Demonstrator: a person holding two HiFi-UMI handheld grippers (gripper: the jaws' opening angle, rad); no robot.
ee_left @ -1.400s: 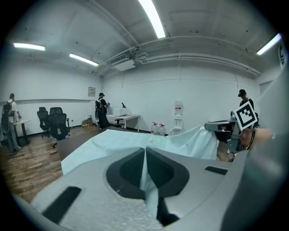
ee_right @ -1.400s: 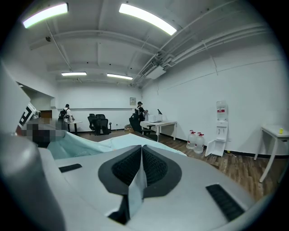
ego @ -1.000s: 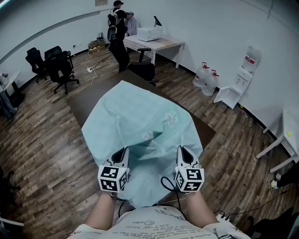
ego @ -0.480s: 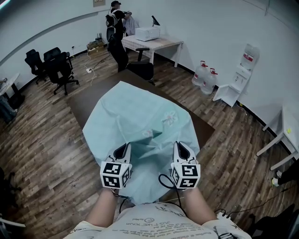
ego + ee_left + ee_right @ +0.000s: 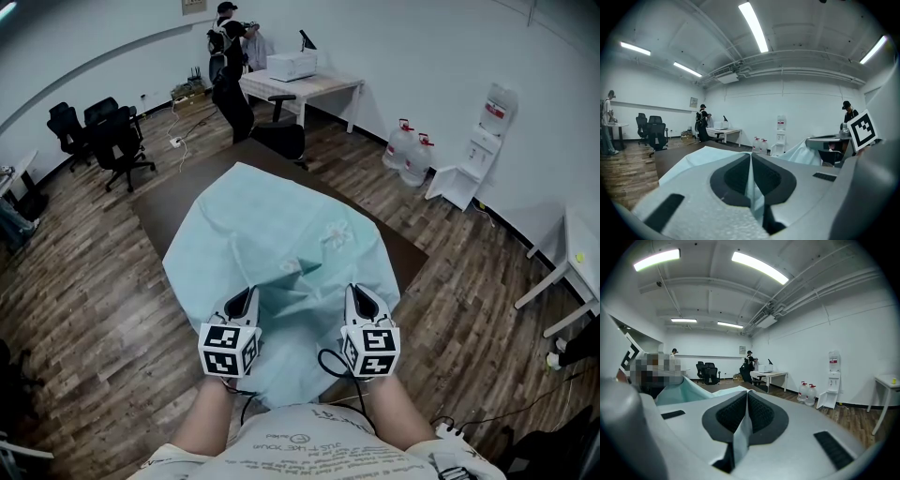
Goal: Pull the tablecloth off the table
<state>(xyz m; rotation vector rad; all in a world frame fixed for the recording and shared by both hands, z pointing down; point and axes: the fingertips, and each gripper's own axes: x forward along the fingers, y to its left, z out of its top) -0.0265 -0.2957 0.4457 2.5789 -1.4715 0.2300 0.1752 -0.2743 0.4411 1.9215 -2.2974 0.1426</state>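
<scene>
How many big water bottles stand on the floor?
2. The left bottle and the right bottle stand together by the wall, left of the water dispenser. More could be hidden.

Floor [image 5: 75,281]: dark brown wood planks.
Office chairs [image 5: 103,131]: two, black, side by side near the far left wall.
White desk [image 5: 323,86]: against the back wall, with a white box [image 5: 292,66] on top.
Person [image 5: 228,75]: standing at that desk's left end (dark clothes, cap).
Water jugs [image 5: 401,150]: two on the floor by the right wall, just beside a white dispenser [image 5: 483,150].
</scene>
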